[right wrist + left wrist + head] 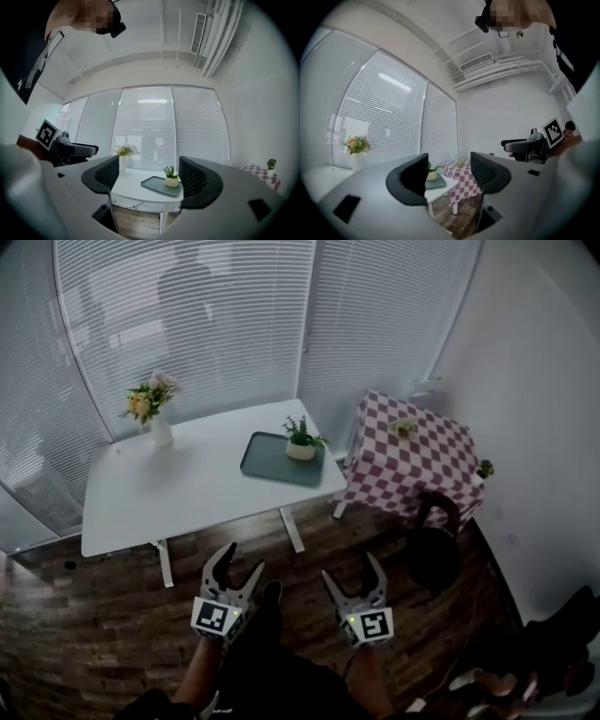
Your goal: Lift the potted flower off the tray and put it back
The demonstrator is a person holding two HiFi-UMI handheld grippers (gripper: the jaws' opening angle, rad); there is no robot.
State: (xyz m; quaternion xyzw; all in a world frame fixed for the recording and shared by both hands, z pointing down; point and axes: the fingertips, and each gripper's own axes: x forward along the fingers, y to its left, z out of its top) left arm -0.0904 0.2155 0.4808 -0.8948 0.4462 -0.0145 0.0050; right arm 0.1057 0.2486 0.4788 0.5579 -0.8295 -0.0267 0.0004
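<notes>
Your left tool (239,563) and right tool (352,570) both gape empty, well short of the bench (187,488); the potted flower (301,440) on its tray (267,465) lies straight ahead of the right tool, while the left tool aims slightly to its right.

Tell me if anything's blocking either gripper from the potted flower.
Nothing visible does. The pot sits on the tray; the left gripper and right gripper, both open, face it with only floor and tabletop between. The vase stands off to the side.
</notes>
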